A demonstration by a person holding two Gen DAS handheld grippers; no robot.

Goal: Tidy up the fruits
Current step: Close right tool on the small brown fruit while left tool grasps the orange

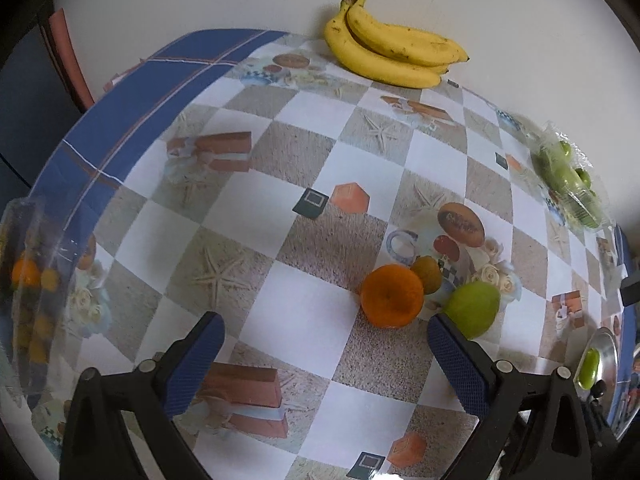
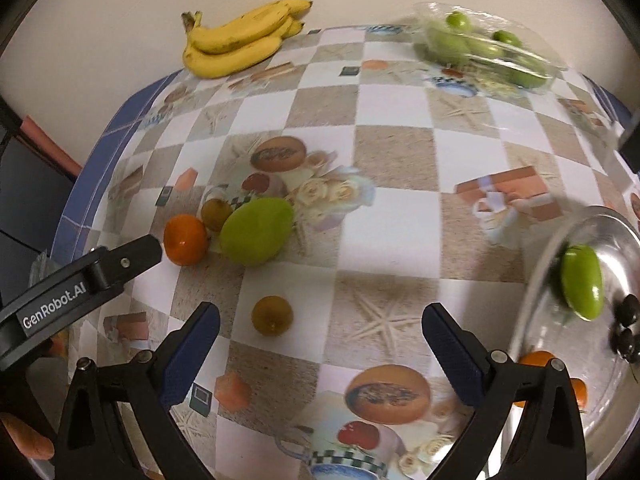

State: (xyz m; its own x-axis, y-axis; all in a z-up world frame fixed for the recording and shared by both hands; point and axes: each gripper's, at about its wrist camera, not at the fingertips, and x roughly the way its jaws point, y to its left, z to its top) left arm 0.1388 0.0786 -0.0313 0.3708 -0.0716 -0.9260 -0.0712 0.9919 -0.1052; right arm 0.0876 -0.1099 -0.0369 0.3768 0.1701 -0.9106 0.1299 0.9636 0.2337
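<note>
My left gripper point(image 1: 326, 356) is open over the checkered tablecloth, with nothing between its blue pads. Just ahead and to its right lie an orange point(image 1: 392, 296), a brown kiwi point(image 1: 427, 275) and a large green mango point(image 1: 474, 310) beside the right finger. My right gripper point(image 2: 322, 352) is open too, and a second brown kiwi point(image 2: 272, 315) lies on the cloth just ahead of its fingertips. The same orange point(image 2: 186, 240), kiwi point(image 2: 216, 214) and mango point(image 2: 256, 230) sit further left. A metal plate point(image 2: 616, 248) at the right holds a small green fruit point(image 2: 582, 282), dark fruits point(image 2: 626, 328) and an orange point(image 2: 538, 360).
A bunch of bananas point(image 1: 392, 56) lies against the back wall. A clear plastic box of green fruits point(image 2: 492, 48) stands at the back right. A clear bag with small oranges point(image 1: 32, 280) lies at the table's left edge. The left gripper's arm point(image 2: 100, 268) reaches in from the left.
</note>
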